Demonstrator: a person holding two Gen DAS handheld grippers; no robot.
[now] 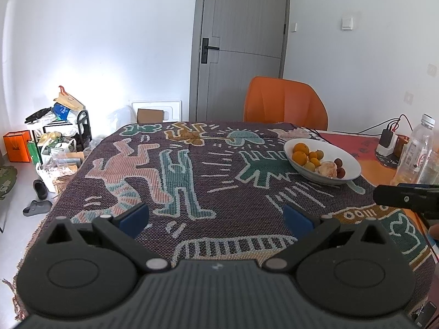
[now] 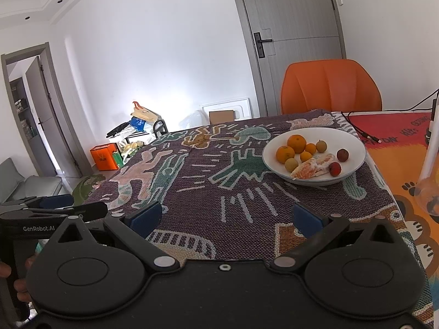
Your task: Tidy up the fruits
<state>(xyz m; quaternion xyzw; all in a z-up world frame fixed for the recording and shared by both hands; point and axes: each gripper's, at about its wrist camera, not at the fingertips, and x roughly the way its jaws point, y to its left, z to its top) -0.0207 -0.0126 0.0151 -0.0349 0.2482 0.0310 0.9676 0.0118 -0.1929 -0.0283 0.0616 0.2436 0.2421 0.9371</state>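
A white bowl (image 2: 354, 141) (image 1: 348, 159) stands on the patterned tablecloth (image 2: 208, 197) at the far right. It holds several oranges (image 2: 296, 142), small greenish fruits (image 2: 321, 145), two red lychees (image 2: 343, 155) and a peeled orange (image 2: 312, 167). My left gripper (image 1: 216, 219) is open and empty over the near part of the cloth. My right gripper (image 2: 227, 218) is open and empty, short of the bowl. The left gripper also shows at the left edge of the right wrist view (image 2: 55, 205).
An orange chair (image 2: 330, 85) stands behind the table by a grey door (image 2: 296, 27). A clear plastic bottle (image 1: 415, 148), a charger with cables (image 1: 387, 137) and an orange mat (image 2: 406, 164) lie on the right. Bags and clutter (image 1: 55, 137) are on the floor to the left.
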